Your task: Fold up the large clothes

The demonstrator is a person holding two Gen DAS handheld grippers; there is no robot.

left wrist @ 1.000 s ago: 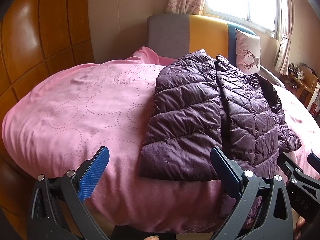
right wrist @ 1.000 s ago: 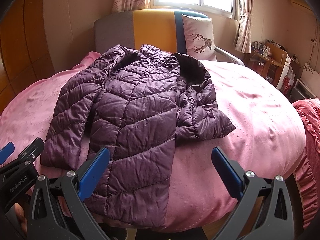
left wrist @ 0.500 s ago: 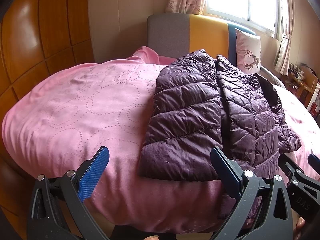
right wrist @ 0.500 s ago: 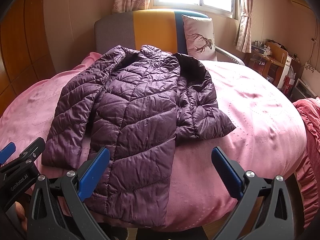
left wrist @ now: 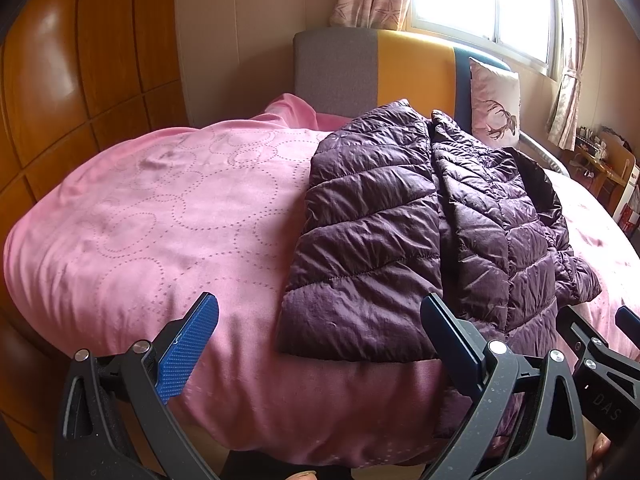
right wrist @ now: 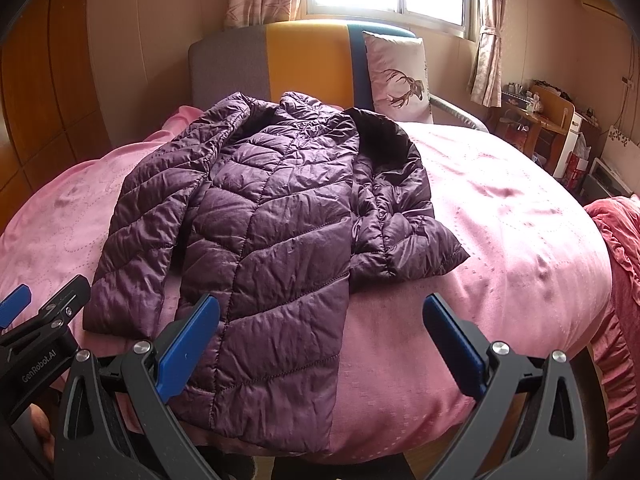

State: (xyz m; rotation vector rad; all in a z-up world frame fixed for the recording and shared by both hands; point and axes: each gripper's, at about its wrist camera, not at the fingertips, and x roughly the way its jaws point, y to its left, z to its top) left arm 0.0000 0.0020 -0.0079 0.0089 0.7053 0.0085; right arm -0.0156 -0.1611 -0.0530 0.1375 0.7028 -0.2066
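A dark purple quilted jacket [right wrist: 272, 236] lies spread on the pink bed [right wrist: 500, 240], collar toward the headboard, hem hanging over the near edge. Its left sleeve [left wrist: 360, 248] lies flat beside the body; the other sleeve [right wrist: 412, 248] is bent across on the right. My left gripper [left wrist: 320, 336] is open, held just before the bed's near edge, with the left sleeve's cuff ahead between its fingers. My right gripper [right wrist: 320, 336] is open too, hovering over the jacket's hem. Each gripper shows at the other view's edge.
A grey, yellow and blue headboard [right wrist: 304, 64] and a deer-print pillow [right wrist: 400, 72] stand at the far end. Wooden panelling [left wrist: 80, 80] runs along the left. A cluttered desk [right wrist: 536, 120] and a red ruffled blanket [right wrist: 616, 280] lie to the right.
Both grippers have crept slightly forward toward the jacket. The jaws stay open and the jacket has not moved.
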